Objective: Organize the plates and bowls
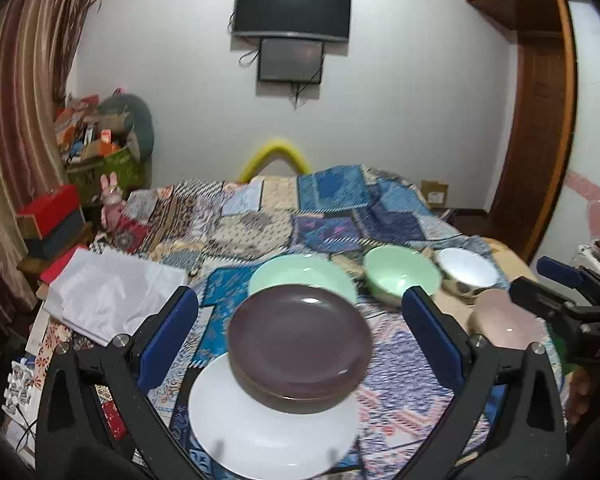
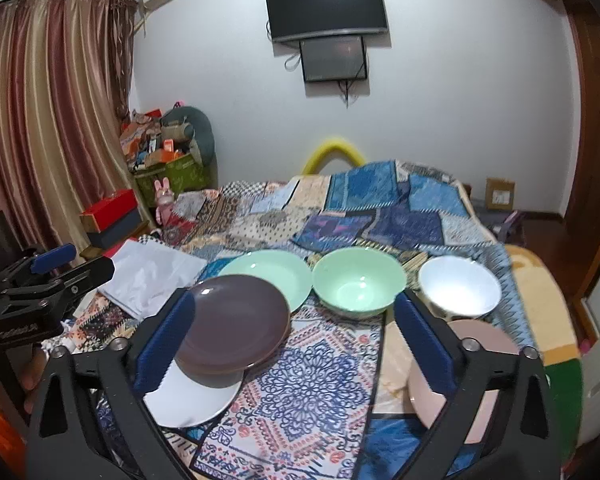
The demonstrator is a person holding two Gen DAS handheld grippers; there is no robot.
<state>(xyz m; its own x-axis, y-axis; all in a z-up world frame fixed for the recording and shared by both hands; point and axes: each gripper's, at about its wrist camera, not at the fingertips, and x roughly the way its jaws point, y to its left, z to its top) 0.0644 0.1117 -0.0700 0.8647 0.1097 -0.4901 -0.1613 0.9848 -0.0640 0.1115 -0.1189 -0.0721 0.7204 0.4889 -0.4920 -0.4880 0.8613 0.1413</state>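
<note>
Both hand-held grippers hang over the bed [image 2: 540, 320], and neither carries anything. The left hand-held gripper [image 1: 300, 332] stands released, its blue pads spread wide either side of the brown plate [image 1: 300, 340] without touching it. The right hand-held gripper [image 2: 294, 340] is released too, jaws wide, with only the patterned quilt [image 2: 312, 368] between its pads. Now the stock-take, reading the right wrist view as a clock face. At 9 o'clock the brown plate [image 2: 232, 324] sits on top of a brown bowl [image 2: 216, 380], and that bowl sits on the white plate [image 2: 192, 404], so 3 pieces are piled there, plates and a bowl mixed. At 12 o'clock, slightly left, the green plate [image 2: 268, 276] lies flat, its near edge tucked behind the brown plate. Just right of 12 the green bowl [image 2: 358, 284] stands upright beside it. At 2 o'clock the white bowl [image 2: 460, 288] stands alone, and at 4 o'clock a pink dish [image 2: 484, 340], partly hidden by the right pad, rests near the quilt's edge; whether it is a plate or a bowl I cannot tell. My call: the sorting is at an early stage. Nothing is grouped by kind, bowls remain scattered, and the mixed pile looks like the first thing to split. The left jaws are lined up on it, so a grasp of that top plate seems likeliest.
</note>
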